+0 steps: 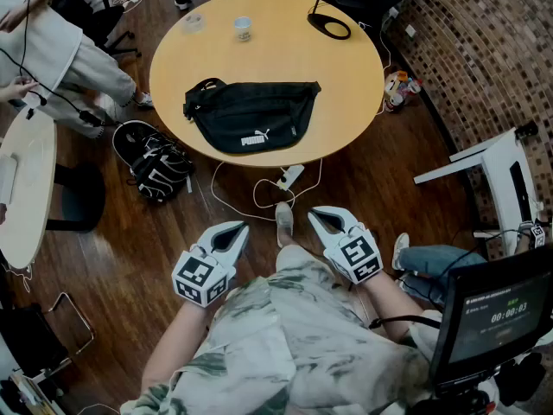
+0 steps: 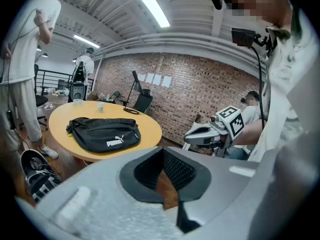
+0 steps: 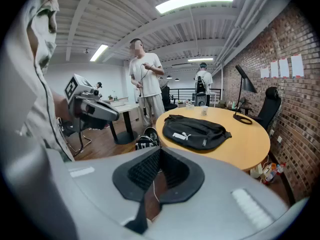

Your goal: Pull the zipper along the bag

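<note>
The left gripper [image 1: 232, 235] hangs low in front of the person's lap, its jaws pressed together on nothing, pointing forward and a little down toward the round table [image 1: 285, 54]. The black waist bag [image 1: 252, 115] lies flat near the table's front edge, well apart from both tools, with its strap ends bunched at either side; the zipper runs along its upper part, but the pull is too small to find from here. The right gripper [image 1: 333, 223] sits just beside the left one at the same height, likewise closed and empty. The step in hand looks like the approach, and doing it well probably means opening both pairs of jaws before they reach the bag, not over it. One gripper would best pinch the fabric at the end of the bag where the pull sits, holding it down, so the other can take the tab squarely and draw it straight along the teeth. Pulling without that anchor would likely drag the light bag across the smooth tabletop.
</note>
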Motion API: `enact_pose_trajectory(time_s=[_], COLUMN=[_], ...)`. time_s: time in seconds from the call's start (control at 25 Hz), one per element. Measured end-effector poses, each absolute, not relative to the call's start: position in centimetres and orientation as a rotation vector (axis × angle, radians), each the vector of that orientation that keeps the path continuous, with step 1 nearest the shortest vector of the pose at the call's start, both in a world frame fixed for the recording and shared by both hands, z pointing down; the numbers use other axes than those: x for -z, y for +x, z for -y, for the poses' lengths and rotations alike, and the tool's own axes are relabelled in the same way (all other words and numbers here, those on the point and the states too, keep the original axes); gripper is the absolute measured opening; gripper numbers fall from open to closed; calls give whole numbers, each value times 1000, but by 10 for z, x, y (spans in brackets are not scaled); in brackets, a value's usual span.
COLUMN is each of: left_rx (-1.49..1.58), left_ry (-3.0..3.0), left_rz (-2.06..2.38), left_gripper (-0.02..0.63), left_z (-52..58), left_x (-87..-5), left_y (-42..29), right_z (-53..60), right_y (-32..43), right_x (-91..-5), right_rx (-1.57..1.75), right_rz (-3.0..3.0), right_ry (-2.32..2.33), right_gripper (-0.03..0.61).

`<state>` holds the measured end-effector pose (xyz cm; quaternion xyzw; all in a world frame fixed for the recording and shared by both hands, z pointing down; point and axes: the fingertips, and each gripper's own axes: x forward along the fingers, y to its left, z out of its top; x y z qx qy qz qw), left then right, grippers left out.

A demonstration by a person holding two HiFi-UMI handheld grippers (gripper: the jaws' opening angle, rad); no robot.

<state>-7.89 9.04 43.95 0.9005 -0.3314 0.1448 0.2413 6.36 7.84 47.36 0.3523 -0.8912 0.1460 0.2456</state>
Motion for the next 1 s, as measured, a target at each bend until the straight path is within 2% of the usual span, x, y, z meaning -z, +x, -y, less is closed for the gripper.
enact_pose_trajectory(time_s=[0.28, 0.36, 0.44, 0.6, 1.0], left_rx=[-500, -535, -564, -650, -859], left_ry=[2451, 2433, 2412, 2357, 2213], left_rz=[861, 867, 853, 795, 729], left_gripper=[8, 53, 71, 120, 194], left_z=[71, 107, 137, 176, 223], left_x=[-465, -479, -492, -524, -590], left_y=[-4, 10, 24, 45, 79], right_z=[98, 137, 171, 216, 284], right_y=[104, 107, 109, 104, 72], right_x=[-500, -510, -520, -542, -587], right_rx=[-328, -300, -281, -277, -358], right_rz=[2419, 2414, 2410, 2393, 2349], right_ry=[837, 801, 790, 754, 656], right_gripper=[8, 8, 8, 8, 8])
